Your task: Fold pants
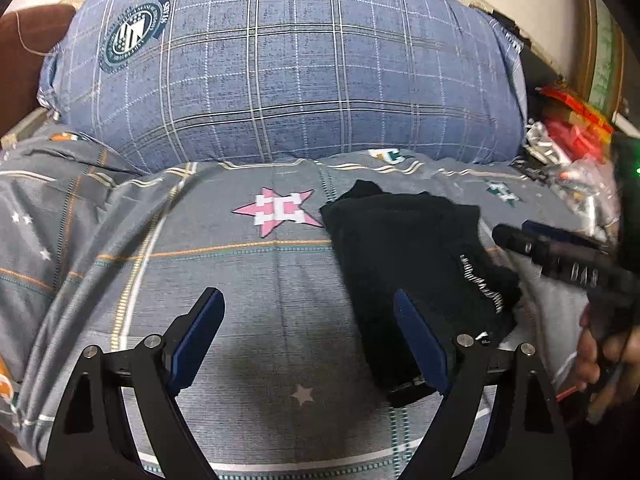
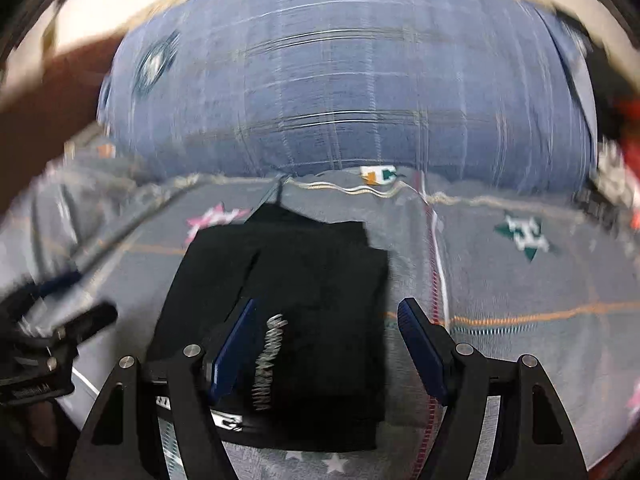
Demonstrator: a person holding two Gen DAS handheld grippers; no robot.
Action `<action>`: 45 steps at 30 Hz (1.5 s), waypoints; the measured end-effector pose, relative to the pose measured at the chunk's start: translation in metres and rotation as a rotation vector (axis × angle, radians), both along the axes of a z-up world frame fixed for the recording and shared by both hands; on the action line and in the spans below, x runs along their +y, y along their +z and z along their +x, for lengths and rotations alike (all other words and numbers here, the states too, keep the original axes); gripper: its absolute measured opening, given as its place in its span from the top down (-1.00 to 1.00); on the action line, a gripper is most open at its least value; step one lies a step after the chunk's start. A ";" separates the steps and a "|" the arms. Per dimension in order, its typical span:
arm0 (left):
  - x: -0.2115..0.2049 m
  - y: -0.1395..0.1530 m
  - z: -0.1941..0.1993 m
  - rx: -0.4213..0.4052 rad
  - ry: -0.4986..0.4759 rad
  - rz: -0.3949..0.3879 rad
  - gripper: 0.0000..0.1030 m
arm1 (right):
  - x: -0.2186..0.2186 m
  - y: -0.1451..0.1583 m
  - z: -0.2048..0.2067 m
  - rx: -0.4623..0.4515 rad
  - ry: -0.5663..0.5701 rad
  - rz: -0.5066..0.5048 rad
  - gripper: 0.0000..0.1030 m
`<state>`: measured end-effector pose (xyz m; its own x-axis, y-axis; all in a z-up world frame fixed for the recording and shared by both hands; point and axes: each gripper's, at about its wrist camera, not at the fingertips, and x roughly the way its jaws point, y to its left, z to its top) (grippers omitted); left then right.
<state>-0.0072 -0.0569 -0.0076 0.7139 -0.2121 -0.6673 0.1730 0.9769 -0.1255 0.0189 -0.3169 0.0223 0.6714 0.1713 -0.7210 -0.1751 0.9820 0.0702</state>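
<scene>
Folded black pants (image 2: pixel 304 320) lie under open right hand-held gripper (image 2: pixel 326 312).

Right wrist view motion-blurred; red clutter (image 1: pixel 576 120) at edge indistinct.

Blue plaid pillow (image 1: pixel 280 72) on grey patterned bedsheet (image 1: pixel 248 280)

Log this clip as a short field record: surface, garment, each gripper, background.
surface: grey star-print bedsheet
garment: black pants, folded into a compact stack, lying on the sheet
left gripper: open, nothing between the fingers, pants beside its right finger
right gripper: open above the pants, not gripping; view blurred
background: blue plaid pillow behind the pants
</scene>
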 end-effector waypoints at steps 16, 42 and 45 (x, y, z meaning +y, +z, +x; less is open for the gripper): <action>-0.027 -0.009 -0.004 0.011 -0.029 0.103 -0.71 | -0.035 -0.027 0.012 0.133 -0.057 0.236 -0.44; -0.023 -0.015 -0.003 0.019 -0.015 0.123 -0.71 | -0.028 -0.035 0.016 0.166 -0.059 0.245 -0.44; -0.022 -0.014 -0.002 0.016 -0.016 0.124 -0.71 | -0.028 -0.036 0.017 0.168 -0.058 0.245 -0.44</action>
<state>-0.0094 -0.0791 -0.0213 0.6999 -0.1386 -0.7007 0.1878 0.9822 -0.0066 0.0358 -0.3445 -0.0135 0.5599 0.3190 -0.7647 -0.0851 0.9402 0.3298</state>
